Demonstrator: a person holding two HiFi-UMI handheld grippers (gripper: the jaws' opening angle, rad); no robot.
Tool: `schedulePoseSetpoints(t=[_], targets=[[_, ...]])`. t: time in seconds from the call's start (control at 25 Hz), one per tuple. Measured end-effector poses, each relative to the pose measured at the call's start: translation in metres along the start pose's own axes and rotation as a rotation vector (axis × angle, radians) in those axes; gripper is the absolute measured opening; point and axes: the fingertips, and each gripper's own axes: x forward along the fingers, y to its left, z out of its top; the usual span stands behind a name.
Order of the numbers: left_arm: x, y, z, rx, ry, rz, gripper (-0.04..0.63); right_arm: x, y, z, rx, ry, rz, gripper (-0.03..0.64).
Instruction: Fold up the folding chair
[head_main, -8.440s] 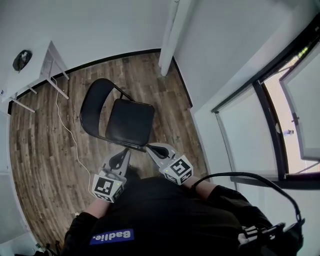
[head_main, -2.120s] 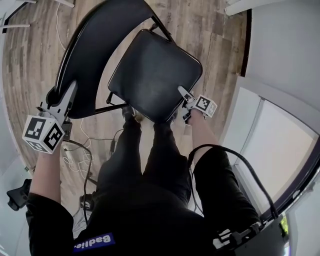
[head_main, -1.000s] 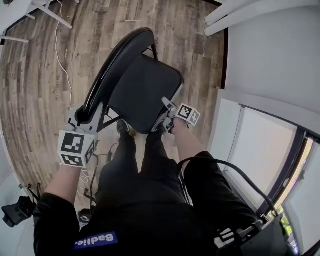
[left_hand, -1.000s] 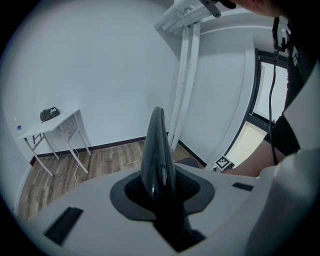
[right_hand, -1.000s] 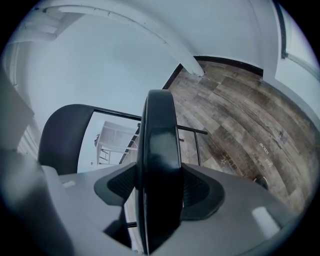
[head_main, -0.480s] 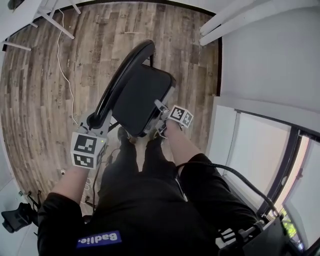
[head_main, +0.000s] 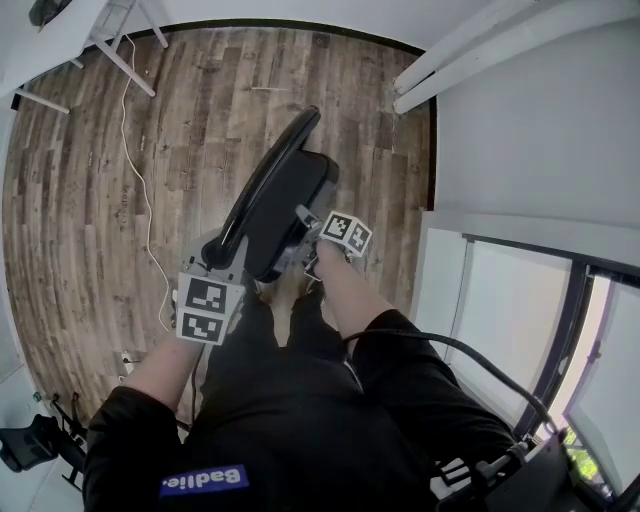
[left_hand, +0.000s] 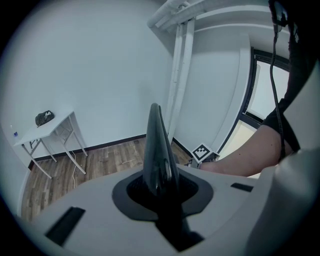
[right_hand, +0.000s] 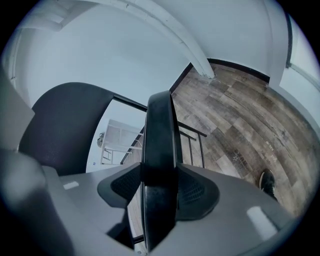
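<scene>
The black folding chair stands on the wood floor, nearly folded flat. Its backrest (head_main: 268, 188) and seat (head_main: 300, 205) lie close together in the head view. My left gripper (head_main: 222, 264) is shut on the backrest's thin edge (left_hand: 157, 145), which runs up between its jaws. My right gripper (head_main: 306, 218) is shut on the seat's rounded edge (right_hand: 160, 150). The backrest (right_hand: 65, 125) shows dark at the left of the right gripper view. Both grippers' jaws have just been closing, each with its part of the chair between them.
A white folding table (head_main: 70, 30) stands at the far left wall, and a dark object (left_hand: 45, 118) lies on it. A white cable (head_main: 142, 215) trails across the floor. A white beam (head_main: 470, 45) and window frames (head_main: 560, 300) are on the right. My legs are just behind the chair.
The seat has swung up toward the backrest, so the chair looks much flatter. My right gripper rose with the seat's edge, and the left one moved in closer with the backrest.
</scene>
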Motion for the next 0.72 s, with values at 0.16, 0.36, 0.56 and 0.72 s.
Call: schedulePoseSetpoints(t=[0.16, 0.36, 0.56, 0.72], targets=[[-0.005, -0.01, 0.003, 0.007, 0.004, 0.001, 0.065, 0.006, 0.022, -0.003, -0.012, 0.002, -0.033, 0.191], [-0.006, -0.015, 0.005, 0.018, 0.002, 0.016, 0.067, 0.015, 0.037, -0.004, -0.036, 0.014, -0.133, 0.19], [-0.008, -0.011, 0.005, 0.022, 0.002, 0.015, 0.067, 0.02, 0.048, -0.008, -0.036, 0.009, -0.14, 0.19], [-0.007, -0.013, 0.007, 0.016, 0.003, 0.015, 0.069, 0.026, 0.057, -0.006, -0.056, 0.018, -0.14, 0.19]])
